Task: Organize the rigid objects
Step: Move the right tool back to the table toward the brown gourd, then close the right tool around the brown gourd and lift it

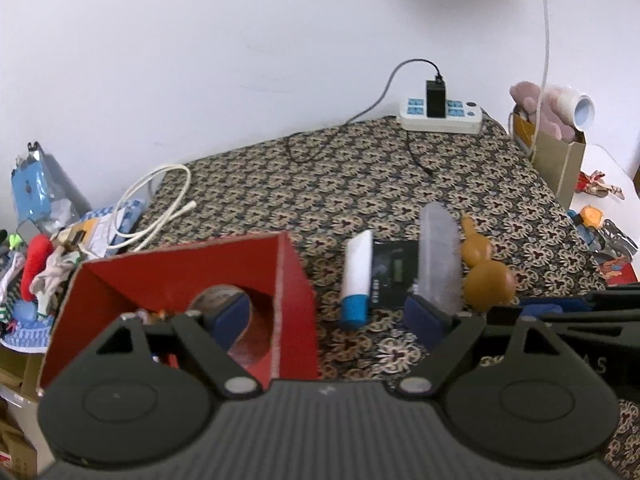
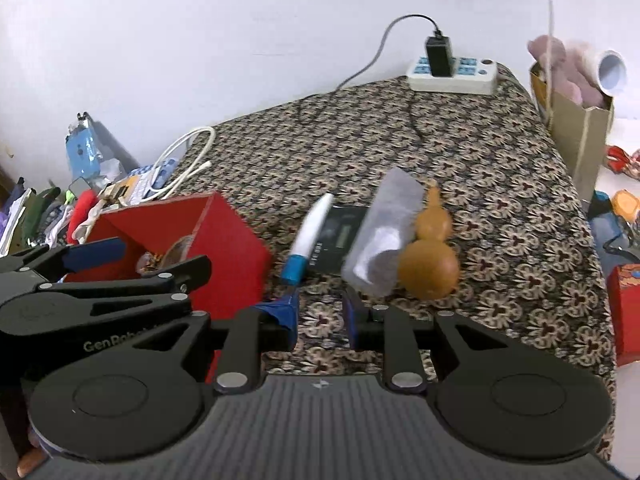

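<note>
On the patterned cloth [image 1: 360, 184] stands an open red box [image 1: 294, 300] with a brown tape roll [image 1: 256, 332] inside. To its right lie a white tube with a blue cap [image 1: 356, 280], a black flat device [image 1: 394, 276], a clear plastic case [image 1: 438, 260] and a brown gourd [image 1: 486, 276]. My left gripper [image 1: 326, 320] is open wide, one finger over the box, the other in front of the clear case. My right gripper [image 2: 320, 312] hovers just short of the tube [image 2: 306, 240] and the clear case [image 2: 380, 236]; a narrow empty gap separates its pads.
A power strip [image 1: 440, 114] with a black charger sits at the far edge, its cable trailing over the cloth. A white cable [image 1: 160, 208] and piled clutter [image 1: 40, 264] lie left. A paper bag [image 2: 580, 136] and a red carton [image 2: 624, 308] flank the table's right edge.
</note>
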`<state>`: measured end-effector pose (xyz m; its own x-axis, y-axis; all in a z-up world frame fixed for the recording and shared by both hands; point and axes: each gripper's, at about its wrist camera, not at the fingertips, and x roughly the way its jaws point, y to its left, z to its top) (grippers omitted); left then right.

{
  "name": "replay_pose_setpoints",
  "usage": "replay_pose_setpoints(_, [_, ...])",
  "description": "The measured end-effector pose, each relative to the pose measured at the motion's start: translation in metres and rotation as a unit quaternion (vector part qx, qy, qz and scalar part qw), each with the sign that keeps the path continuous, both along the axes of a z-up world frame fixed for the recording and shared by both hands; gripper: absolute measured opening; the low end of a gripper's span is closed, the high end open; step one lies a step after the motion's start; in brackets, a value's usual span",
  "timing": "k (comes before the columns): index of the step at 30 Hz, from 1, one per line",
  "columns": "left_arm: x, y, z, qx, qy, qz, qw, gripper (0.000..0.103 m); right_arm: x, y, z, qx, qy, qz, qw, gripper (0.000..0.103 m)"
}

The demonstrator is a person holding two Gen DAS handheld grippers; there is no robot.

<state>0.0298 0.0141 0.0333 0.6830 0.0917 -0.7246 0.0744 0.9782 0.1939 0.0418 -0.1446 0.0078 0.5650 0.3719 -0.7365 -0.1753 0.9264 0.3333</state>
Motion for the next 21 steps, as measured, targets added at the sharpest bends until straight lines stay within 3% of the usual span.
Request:
replay_pose_setpoints(9, [0.016, -0.032, -0.021, 0.004, 0.03, -0.012, 0.9995, 0.088, 0.012, -0.042, -0.018, 0.033, 0.032, -0.02, 0.999, 0.008])
replay_pose_setpoints(21, [0.023, -0.053, -0.066, -0.041, 0.034, -0.071, 0.996, 0.088, 0.037, -0.09, -0.056, 0.08, 0.08, -0.062, 0.992, 0.009])
